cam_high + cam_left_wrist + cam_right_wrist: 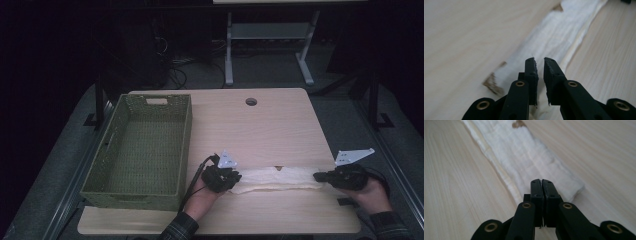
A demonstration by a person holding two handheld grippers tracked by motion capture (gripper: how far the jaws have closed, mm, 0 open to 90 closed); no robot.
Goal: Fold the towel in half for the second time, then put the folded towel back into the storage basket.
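A long white folded cloth (275,179) lies stretched flat across the near part of the pale wooden surface (260,130), running left to right between the person's two hands. It has small brown marks along its far edge.

The left claw (235,177) sits at the cloth's left end. In the left gripper view its jaws (539,65) stand a narrow slit apart above the cloth (554,37); whether fabric is pinched lower between the pads cannot be told, so the grip is uncertain.

The right claw (319,176) sits at the cloth's right end. In the right gripper view its two black jaws (541,185) are pressed together with no gap, low over the end of the cloth (524,152); whether a fold is caught between them cannot be told.

A green woven rectangular basket (107,165) with cut-out handles stands on the left side of the surface, well apart from the cloth's right end and just beside the left hand (202,197).
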